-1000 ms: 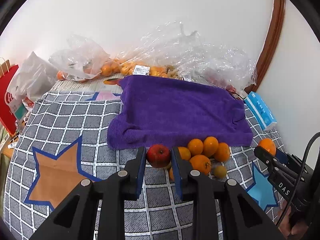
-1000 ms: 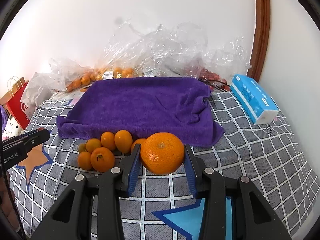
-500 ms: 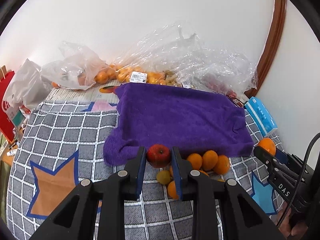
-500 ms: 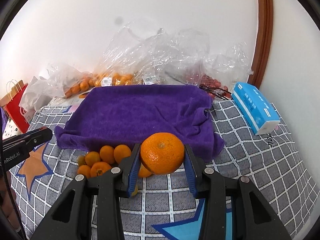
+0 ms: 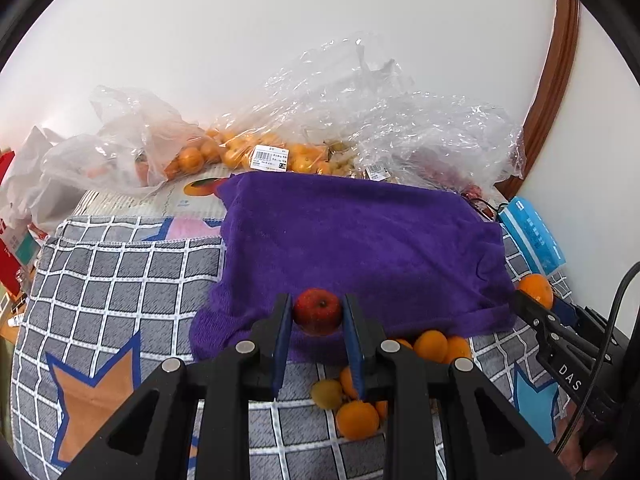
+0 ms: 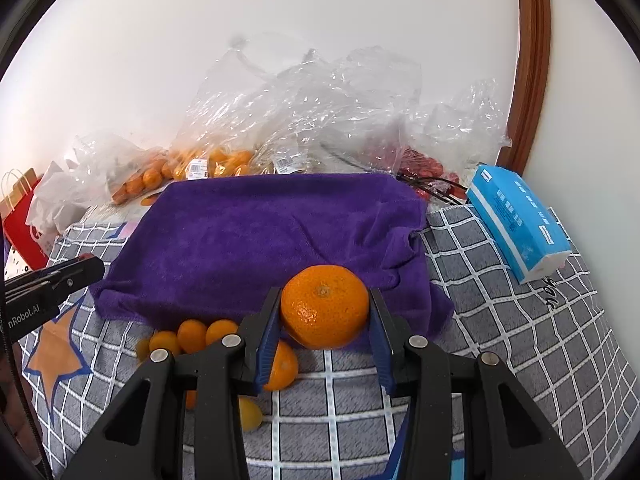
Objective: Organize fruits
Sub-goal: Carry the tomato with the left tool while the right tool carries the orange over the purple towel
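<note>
Lettering "DAS" on right hand-held gripper (image 5: 536, 300), clamping orange (image 6: 324, 306); left hand-held gripper (image 5: 316, 314) clamping apple (image 5: 318, 311).

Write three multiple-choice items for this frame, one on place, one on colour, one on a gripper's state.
1. Where does the blue tissue pack lie?
A. right of the purple towel
B. on the towel
C. left of the towel

2. What colour is the small round fruit in the left gripper?
A. green
B. red
C. orange

3. How is the right gripper?
A. open and empty
B. shut on the large orange citrus fruit
C. shut on the towel

Answers: 1 A, the pack rests on the checked cloth beside the towel's right edge; 2 B, the fruit's skin is red; 3 B, both pads press the fruit.
</note>
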`<state>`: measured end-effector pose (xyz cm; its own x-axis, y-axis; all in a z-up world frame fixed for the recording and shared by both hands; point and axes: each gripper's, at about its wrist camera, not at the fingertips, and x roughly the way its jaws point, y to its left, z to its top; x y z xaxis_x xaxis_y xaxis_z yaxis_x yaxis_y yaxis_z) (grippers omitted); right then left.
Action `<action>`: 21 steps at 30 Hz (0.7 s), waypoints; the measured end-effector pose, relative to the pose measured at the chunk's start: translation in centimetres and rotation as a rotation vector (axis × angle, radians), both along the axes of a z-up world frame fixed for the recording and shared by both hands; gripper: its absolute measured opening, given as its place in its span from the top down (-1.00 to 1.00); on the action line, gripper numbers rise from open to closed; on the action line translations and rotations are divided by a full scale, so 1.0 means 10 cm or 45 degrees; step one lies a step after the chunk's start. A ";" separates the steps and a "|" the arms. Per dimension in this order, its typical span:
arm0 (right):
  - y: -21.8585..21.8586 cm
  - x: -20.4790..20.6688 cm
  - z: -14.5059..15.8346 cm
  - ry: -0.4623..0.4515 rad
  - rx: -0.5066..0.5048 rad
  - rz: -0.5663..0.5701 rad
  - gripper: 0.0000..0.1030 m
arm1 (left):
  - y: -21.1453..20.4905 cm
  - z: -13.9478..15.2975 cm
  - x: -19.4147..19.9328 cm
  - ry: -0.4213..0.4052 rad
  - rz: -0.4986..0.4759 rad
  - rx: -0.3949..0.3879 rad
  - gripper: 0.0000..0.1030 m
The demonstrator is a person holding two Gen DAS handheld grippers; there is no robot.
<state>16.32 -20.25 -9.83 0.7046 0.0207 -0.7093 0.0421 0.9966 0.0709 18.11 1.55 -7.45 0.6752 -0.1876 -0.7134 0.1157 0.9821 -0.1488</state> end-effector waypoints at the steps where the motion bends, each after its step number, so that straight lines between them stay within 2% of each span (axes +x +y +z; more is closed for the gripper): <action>1: 0.00 0.03 -0.01 -0.001 -0.002 -0.001 0.21 | 0.00 -0.01 0.02 0.002 0.001 0.002 0.53; 21: -0.02 0.55 -0.20 0.020 0.012 -0.009 0.21 | 0.02 -0.18 0.54 0.044 0.011 0.013 0.53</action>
